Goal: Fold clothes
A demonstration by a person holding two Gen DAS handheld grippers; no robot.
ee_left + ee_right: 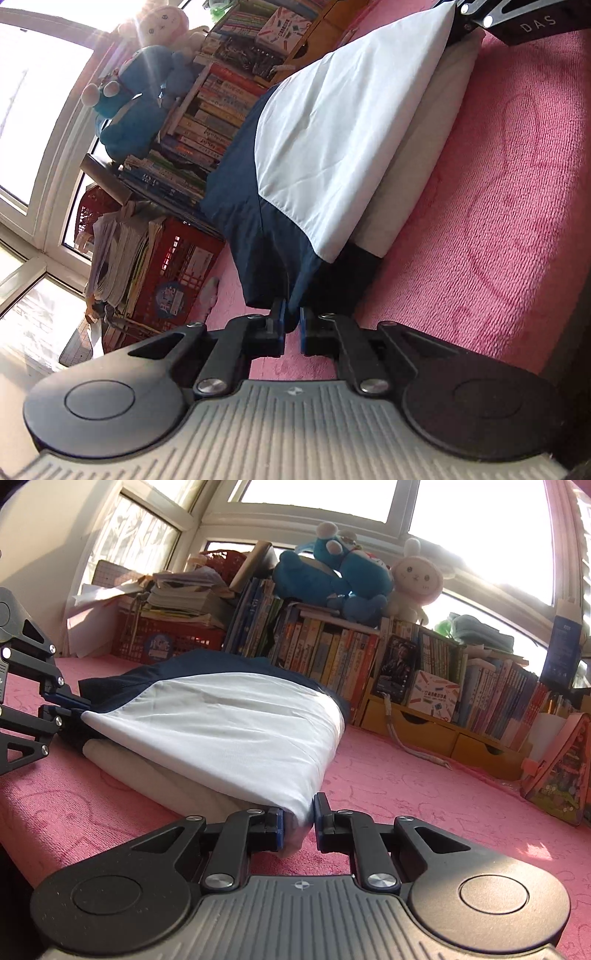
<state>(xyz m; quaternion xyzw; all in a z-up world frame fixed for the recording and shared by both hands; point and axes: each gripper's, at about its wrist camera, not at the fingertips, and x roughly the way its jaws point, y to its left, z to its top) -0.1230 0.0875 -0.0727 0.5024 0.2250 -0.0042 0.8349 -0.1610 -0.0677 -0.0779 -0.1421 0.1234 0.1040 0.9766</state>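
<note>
Near edge of the pink blanket (pixel 424 794): the right gripper (pixel 299 821) sits low over it, jaws closed on a white corner of the garment (pixel 229 723), cloth bunched between the blue pads. Bare pink surface runs wide to the right of this gripper, free up to the bookshelf; to its left only a narrow strip before the blanket's near edge drops off.

Left gripper (pixel 292 325), jaws pinched nearly closed on the navy hem of the garment (pixel 325 140); fabric sits between the pads. In the right wrist view the same gripper (pixel 75 707) shows at the garment's left end, clamped where navy and white panels meet. In the left wrist view, open pink blanket (pixel 498 221) lies to the right of the garment.

The garment is lifted between the two grippers and lies along the near part of the blanket. White panel on top, navy beyond. A cream folded layer (pixel 155 771) lies under it on the blanket; whether it is part of the same garment or a separate piece, cannot tell. Garment's far side is hidden by its own hump.

Far edge: a red crate (pixel 166 638) with stacked papers, a row of books (pixel 332 646), blue plush (pixel 332 579) and pink rabbit plush (pixel 415 585) on top, windows behind blown out by glare.
</note>
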